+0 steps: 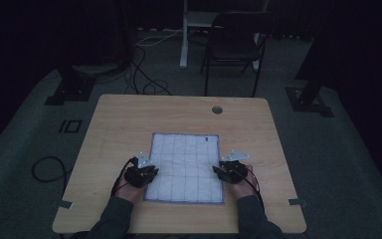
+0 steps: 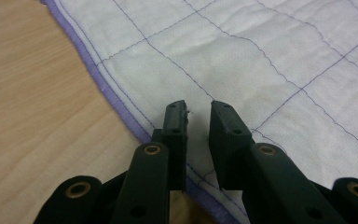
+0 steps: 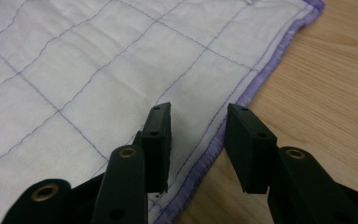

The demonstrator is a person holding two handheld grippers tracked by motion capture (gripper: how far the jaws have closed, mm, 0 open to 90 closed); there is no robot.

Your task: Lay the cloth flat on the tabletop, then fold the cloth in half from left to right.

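A: We've got a white quilted cloth [image 1: 185,168] lying flat near the front of the worktop [image 1: 129,119], purple hem all round, one set of tongs at each side edge.

B: Left tongs [image 1: 144,172] state?

A: In the left gripper view the left tongs [image 2: 198,108] are parted by a narrow gap, nothing between the jaws, tips over the cloth [image 2: 242,60] just inside the hem [image 2: 81,53]. Right tongs [image 3: 198,112] are parted wider and straddle the hem [image 3: 261,77], one jaw over fabric, the other over bare wood. Neither grips anything yet.

B: Why placed like that?

A: Our read: both hands are lined up on opposite edges, approx. mirror-image, to pinch the sides together, prob. for a fold or a lift. That's a judgement, not seen.

B: What does each view add?

A: The high view gives the layout: cloth square to the worktop, right tongs [image 1: 227,171] level w/ the left, a small dark mark [image 1: 207,139] near the far right corner. It's too dim to read the jaw gaps. The gripper views give those gaps, the stitching grid and slight ripples in the fabric.
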